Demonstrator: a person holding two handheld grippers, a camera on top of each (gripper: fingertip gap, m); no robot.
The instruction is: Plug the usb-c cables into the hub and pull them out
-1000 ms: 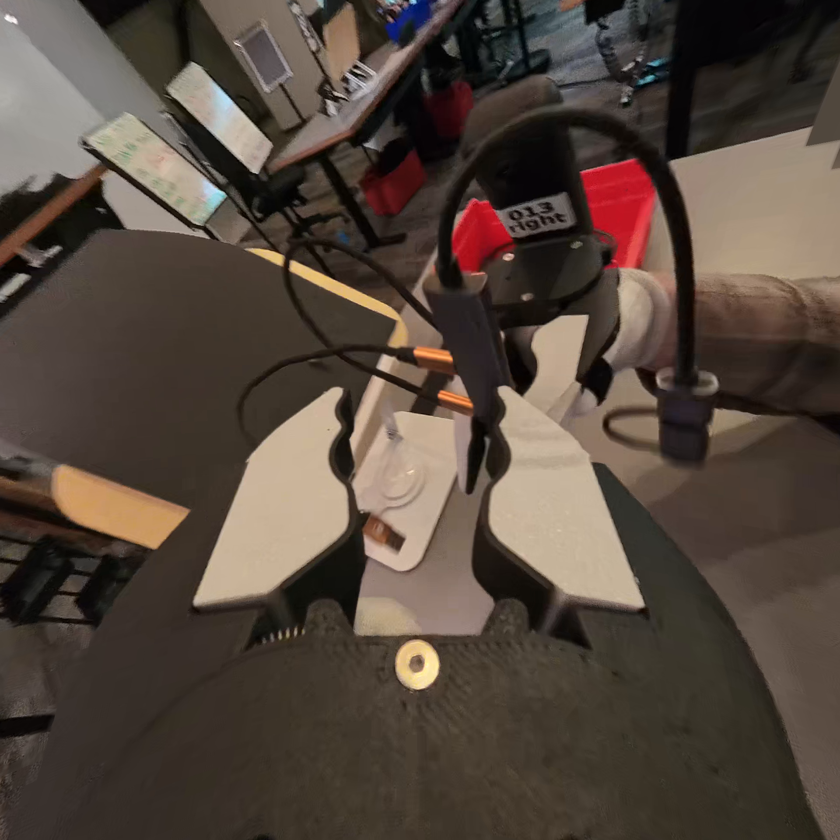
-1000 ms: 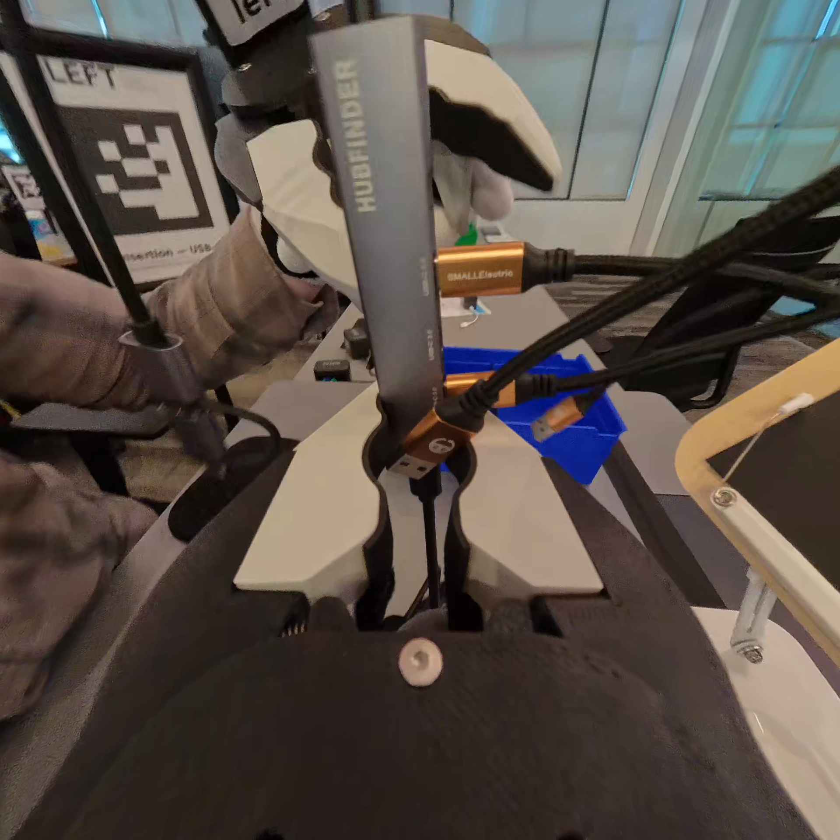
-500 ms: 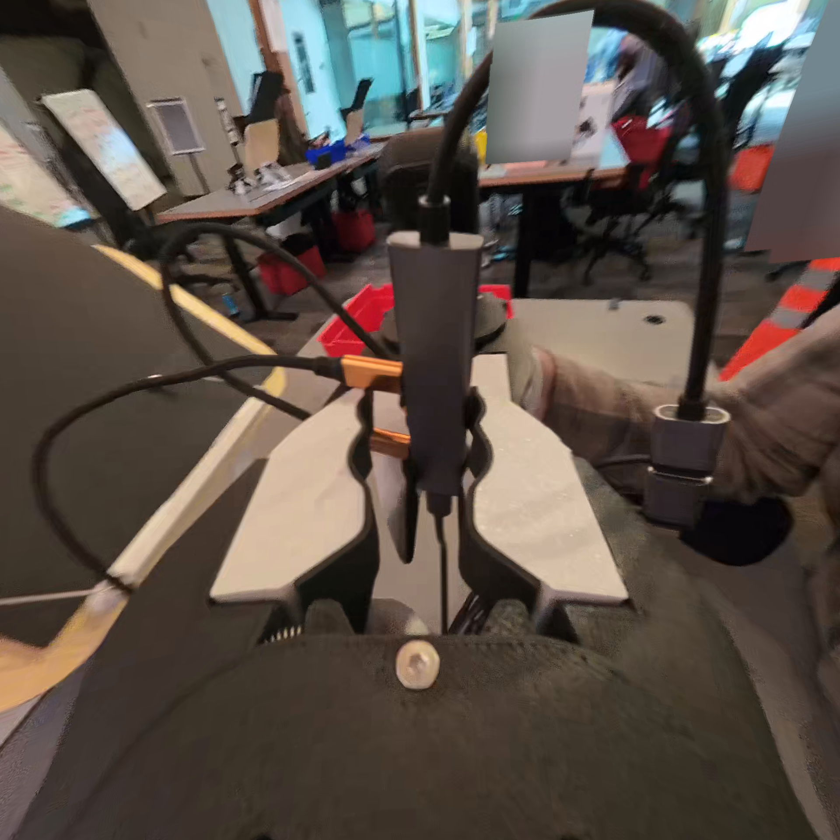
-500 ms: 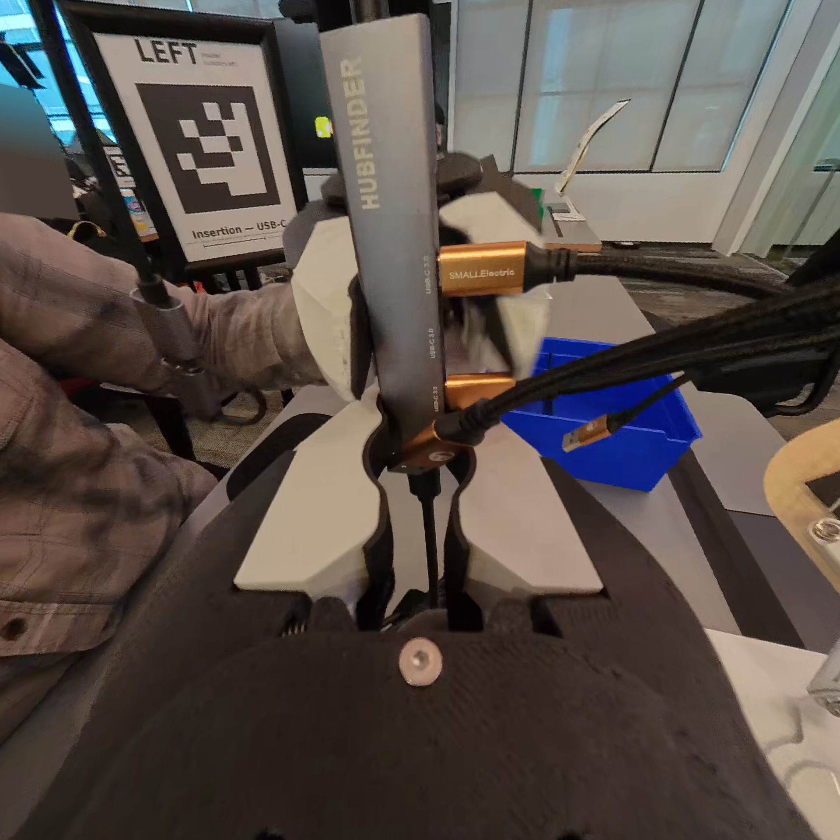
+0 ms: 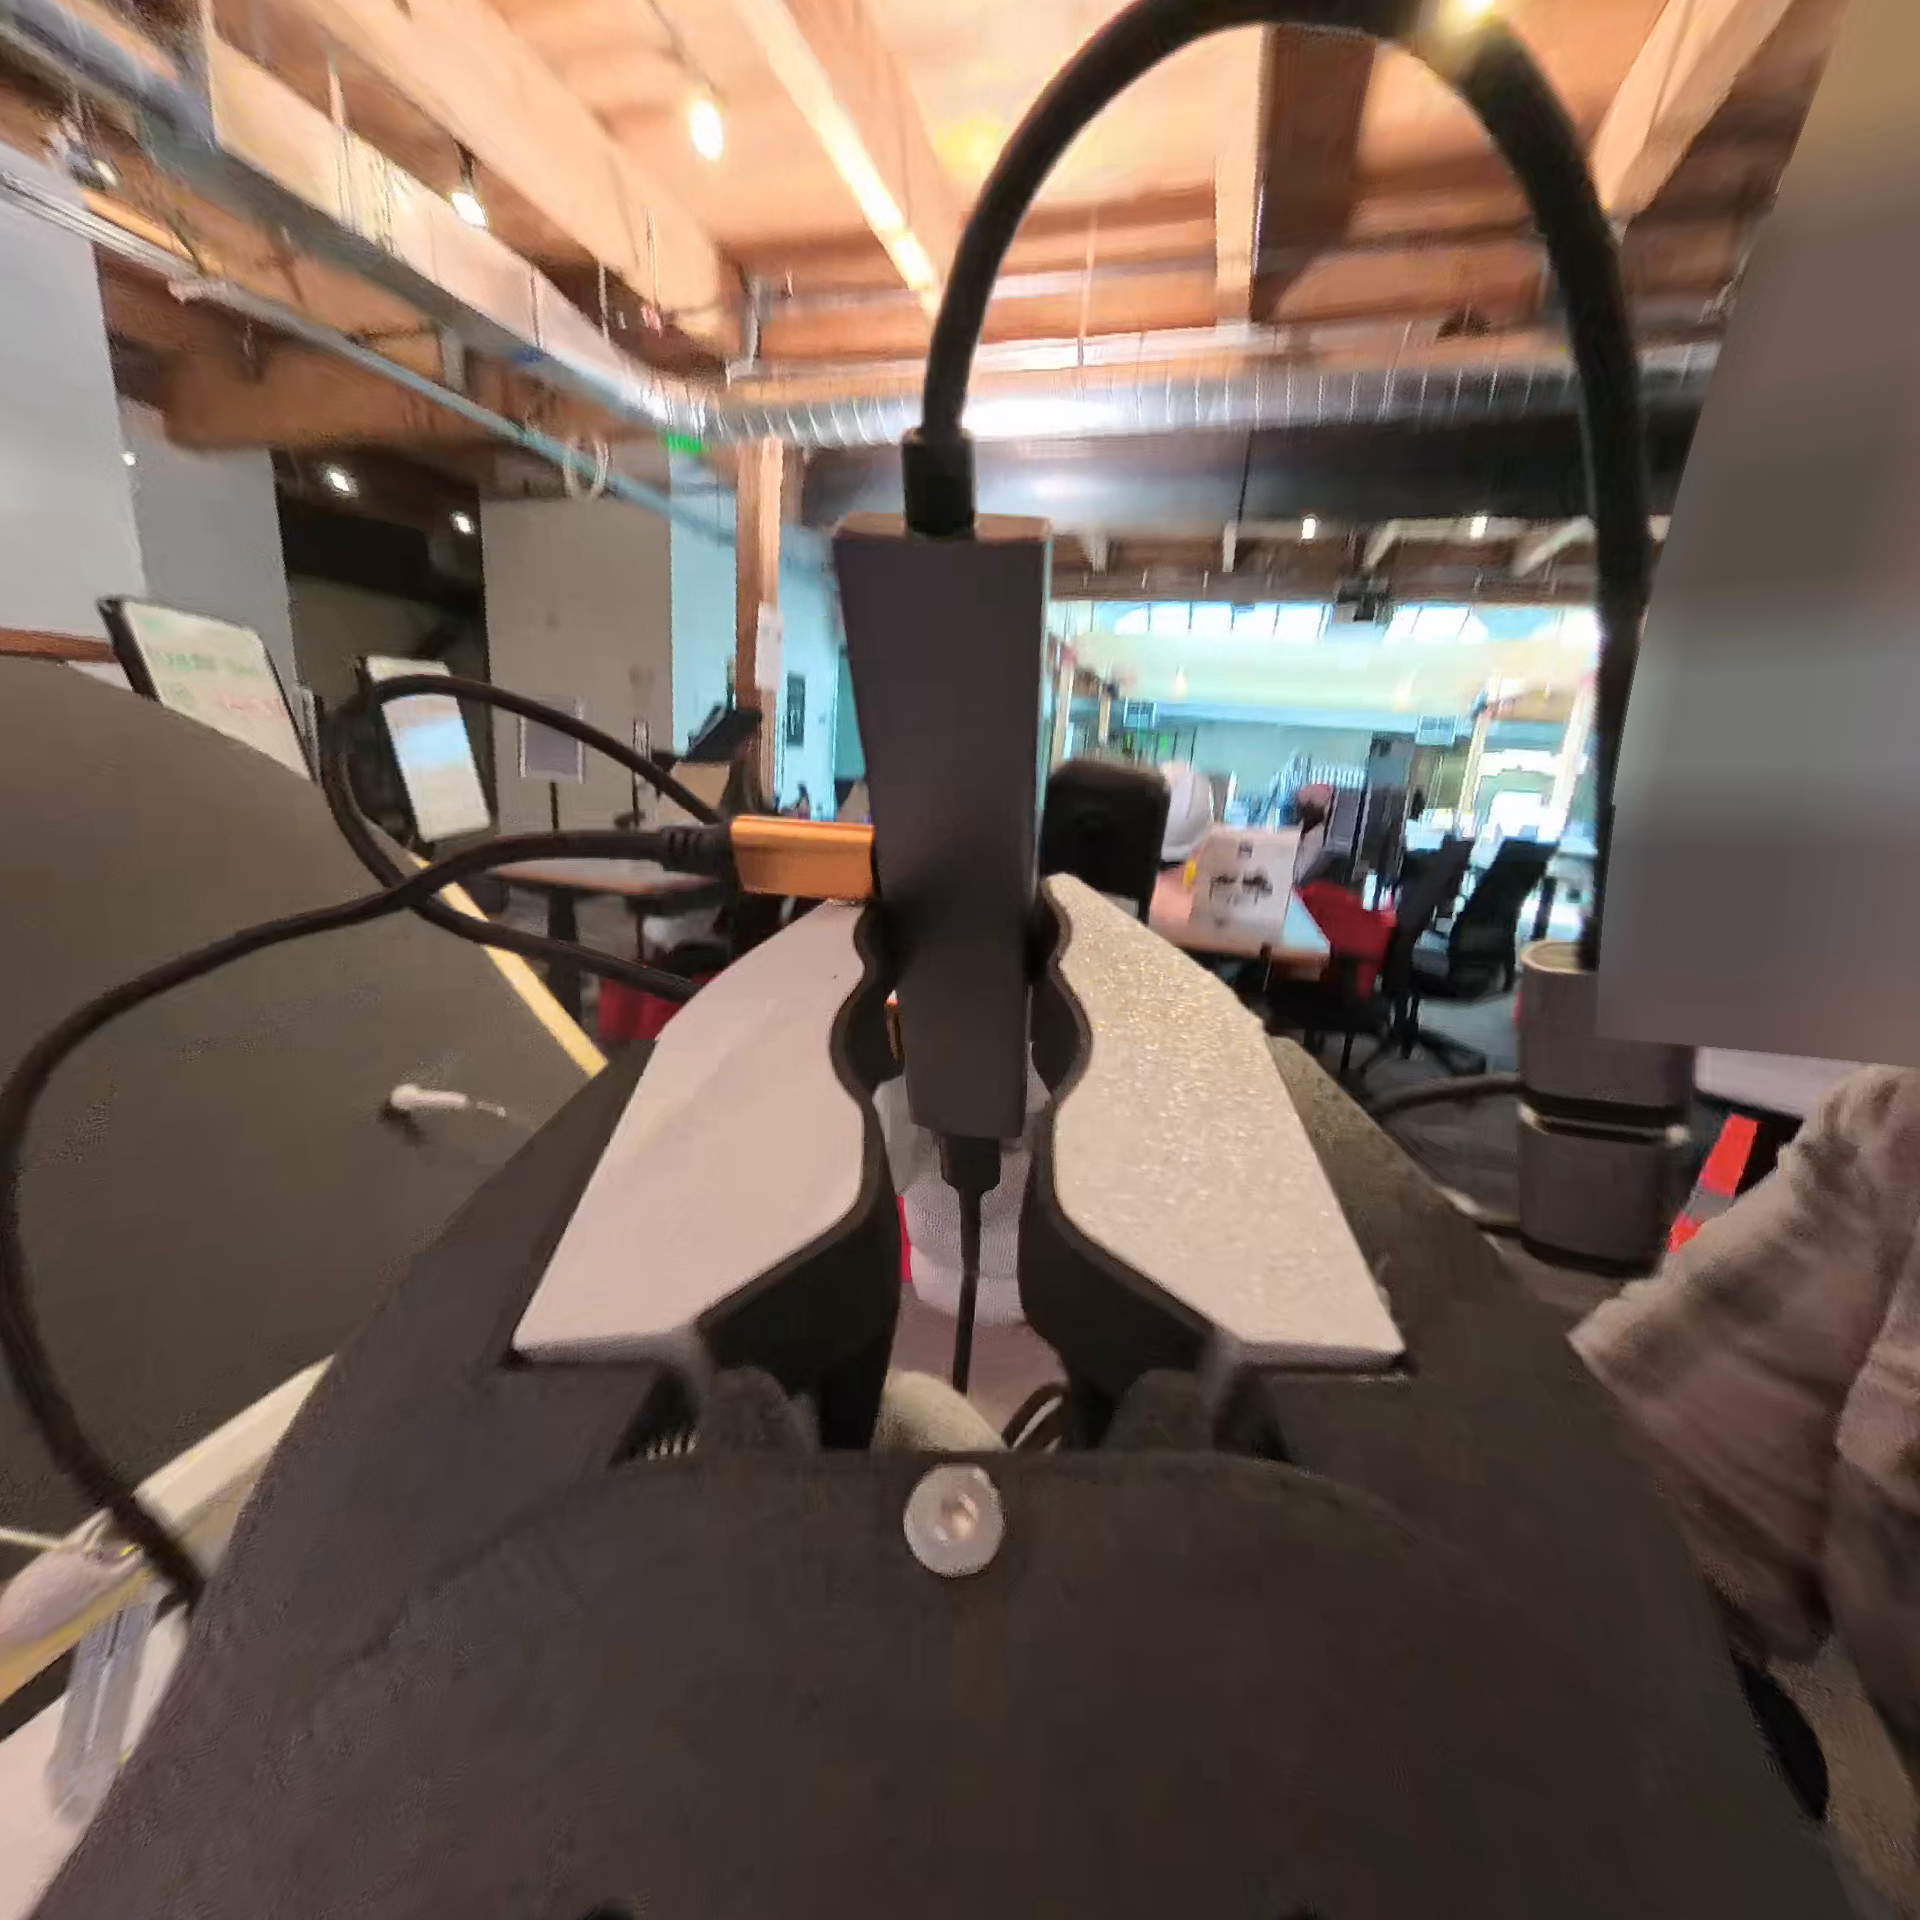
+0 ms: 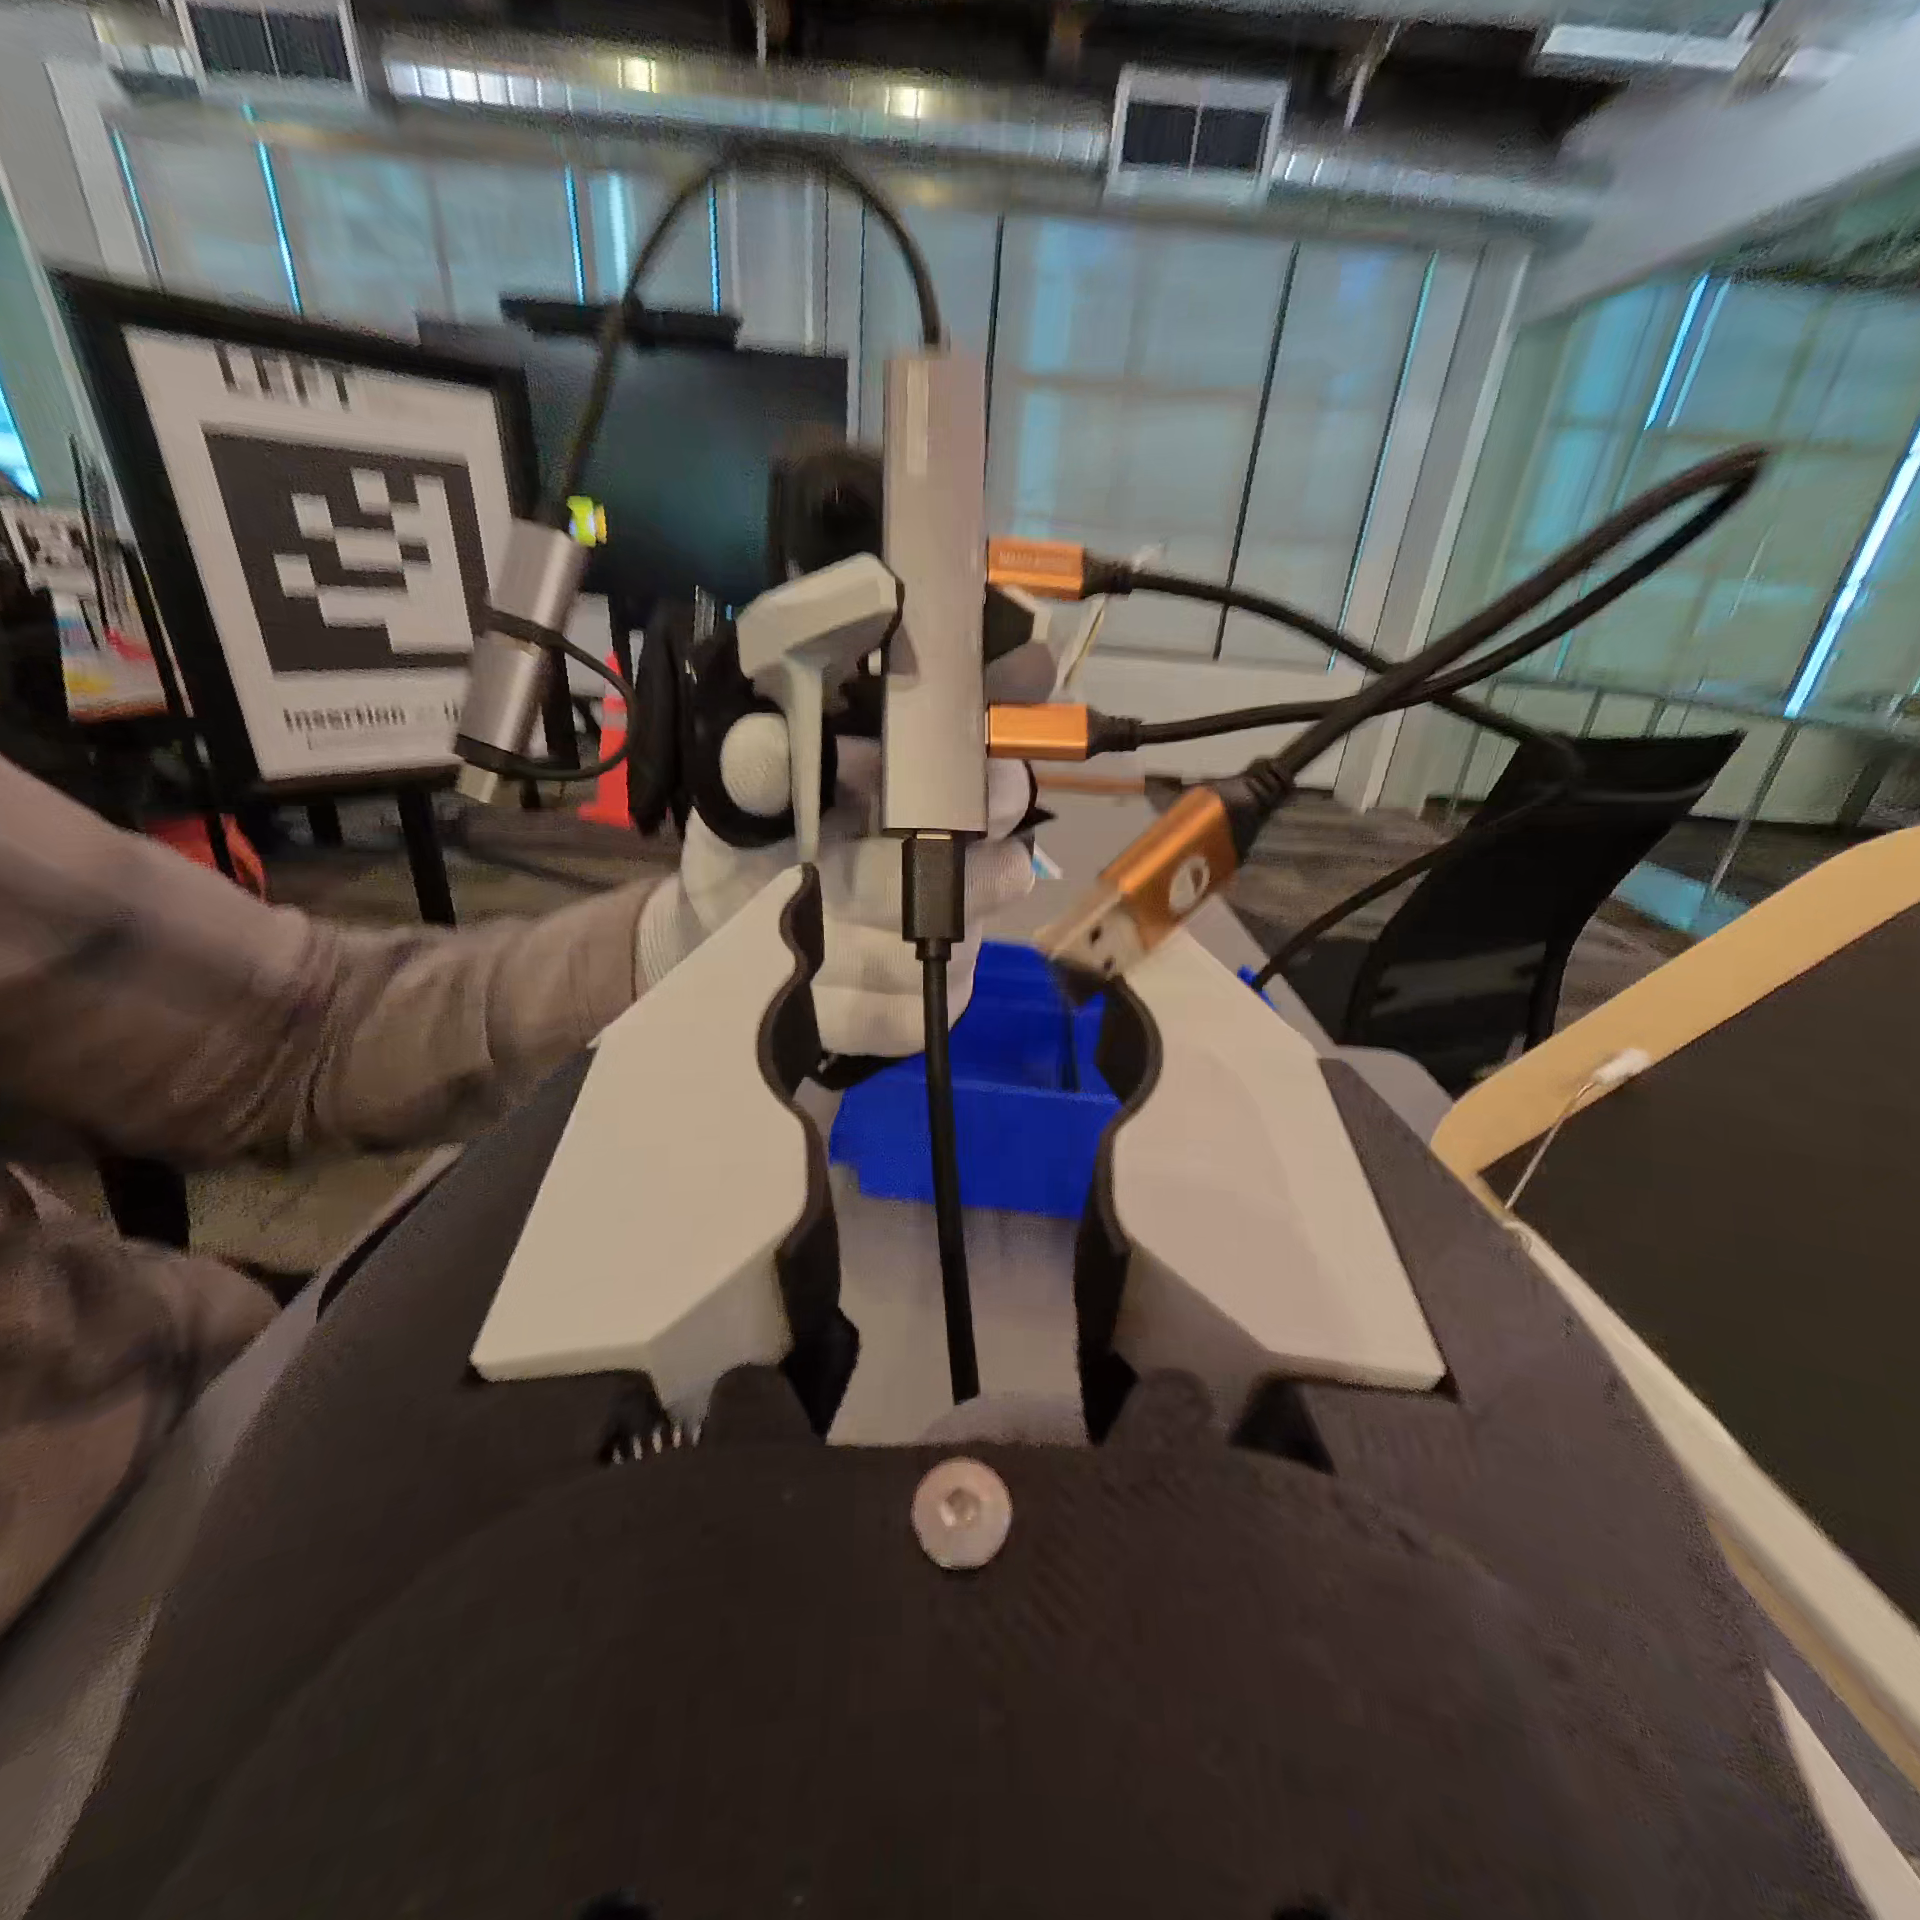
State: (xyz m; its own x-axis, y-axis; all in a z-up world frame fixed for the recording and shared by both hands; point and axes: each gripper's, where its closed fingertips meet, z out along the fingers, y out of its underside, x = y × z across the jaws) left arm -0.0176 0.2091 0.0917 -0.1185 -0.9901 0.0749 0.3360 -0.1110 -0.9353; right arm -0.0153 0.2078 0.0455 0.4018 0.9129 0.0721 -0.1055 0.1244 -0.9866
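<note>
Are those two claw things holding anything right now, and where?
The left gripper clamps the grey hub around its lower half. The right gripper is open, holding nothing.

One hub, two orange plugs seated in it, one loose orange plug, one black plug below, two grippers, one blue bin

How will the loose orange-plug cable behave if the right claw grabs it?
Likely floppy: the cable hangs in a slack loop. Its orange plug looks rigid, the better grip. The right claw stands open near it.
</note>
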